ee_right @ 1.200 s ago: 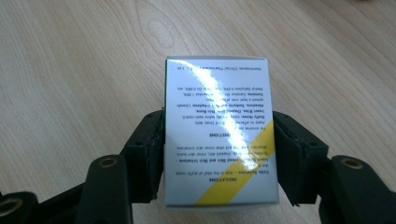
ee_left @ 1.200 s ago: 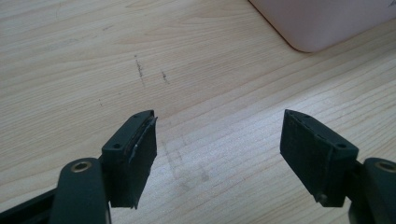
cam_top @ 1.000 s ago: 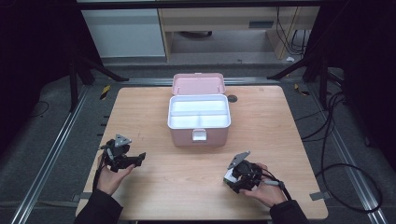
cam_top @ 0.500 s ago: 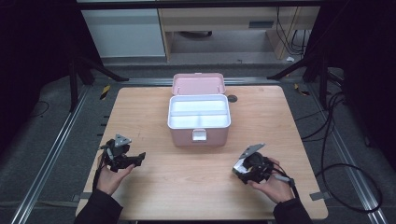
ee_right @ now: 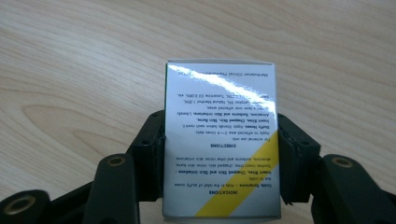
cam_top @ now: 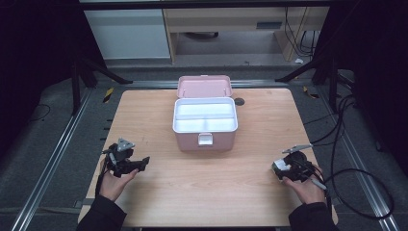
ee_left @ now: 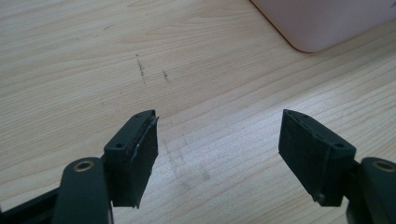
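While both hands rest low on the table, notes by view follow.

High view, table: wooden table (cam_top: pixel 159 120) with a pink case (cam_top: pixel 205 122) at its middle, lid (cam_top: pixel 204 86) tipped back, white tray inside with a divider.
High view, left gripper: left gripper (cam_top: pixel 139 163) sits at the near left of the table, held in the left hand (cam_top: pixel 115 185), jaws pointing toward the middle, well apart from the case.
High view, right gripper: right gripper (cam_top: pixel 278 169) sits at the near right edge, held in the right hand (cam_top: pixel 308 187), cable trailing off to the right; something pale between its jaws, too small to read here.
Left gripper view: jaws spread wide with bare wood between them, nothing held; a corner of the pink case (ee_left: pixel 327 23) at upper right.
Right gripper view: jaws clamped on both sides of a small white box (ee_right: pixel 222 140) with printed text and a yellow diagonal stripe; box held above the wood, one end pointing away from the camera.
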Demonstrator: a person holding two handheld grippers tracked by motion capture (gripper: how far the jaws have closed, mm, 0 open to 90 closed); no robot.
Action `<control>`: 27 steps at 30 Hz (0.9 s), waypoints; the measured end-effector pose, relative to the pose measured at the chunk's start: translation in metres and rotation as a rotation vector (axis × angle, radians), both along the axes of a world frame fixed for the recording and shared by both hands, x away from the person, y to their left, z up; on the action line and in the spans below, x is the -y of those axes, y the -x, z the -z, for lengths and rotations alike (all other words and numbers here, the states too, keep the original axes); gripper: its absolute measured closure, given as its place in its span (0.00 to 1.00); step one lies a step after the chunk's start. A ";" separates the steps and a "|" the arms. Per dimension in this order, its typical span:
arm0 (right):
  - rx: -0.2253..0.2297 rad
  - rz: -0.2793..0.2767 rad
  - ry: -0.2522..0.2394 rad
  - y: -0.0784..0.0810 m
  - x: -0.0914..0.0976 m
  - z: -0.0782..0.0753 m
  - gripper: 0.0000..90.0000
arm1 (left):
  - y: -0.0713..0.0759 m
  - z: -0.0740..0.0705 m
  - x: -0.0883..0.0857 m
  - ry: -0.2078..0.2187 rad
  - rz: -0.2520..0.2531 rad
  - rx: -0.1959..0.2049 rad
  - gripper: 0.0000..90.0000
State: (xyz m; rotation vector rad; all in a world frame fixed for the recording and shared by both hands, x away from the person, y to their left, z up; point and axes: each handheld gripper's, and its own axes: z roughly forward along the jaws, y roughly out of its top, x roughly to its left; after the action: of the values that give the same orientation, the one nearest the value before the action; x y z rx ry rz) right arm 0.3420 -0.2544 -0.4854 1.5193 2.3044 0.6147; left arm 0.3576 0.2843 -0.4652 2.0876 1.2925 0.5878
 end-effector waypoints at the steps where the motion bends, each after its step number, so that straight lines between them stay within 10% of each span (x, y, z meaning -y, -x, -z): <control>1: 0.000 0.000 0.000 0.000 0.000 0.000 0.50 | 0.000 0.000 0.000 0.000 -0.001 0.003 0.31; 11: -0.030 0.022 0.005 0.001 0.005 0.010 0.48 | 0.000 -0.002 0.000 0.016 -0.001 0.010 0.34; 18: 0.160 -0.022 -0.032 -0.001 0.002 -0.010 0.36 | -0.008 -0.019 0.007 0.047 0.008 0.057 0.37; 27: 0.333 -0.104 -0.214 -0.030 -0.037 -0.058 0.35 | -0.034 -0.060 0.043 0.119 0.081 0.154 0.46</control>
State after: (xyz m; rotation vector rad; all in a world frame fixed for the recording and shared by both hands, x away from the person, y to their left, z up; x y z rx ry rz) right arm 0.3722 -0.2177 -0.4276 1.2708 2.1221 1.0838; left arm 0.3914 0.2410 -0.4055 1.9474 1.1228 0.6086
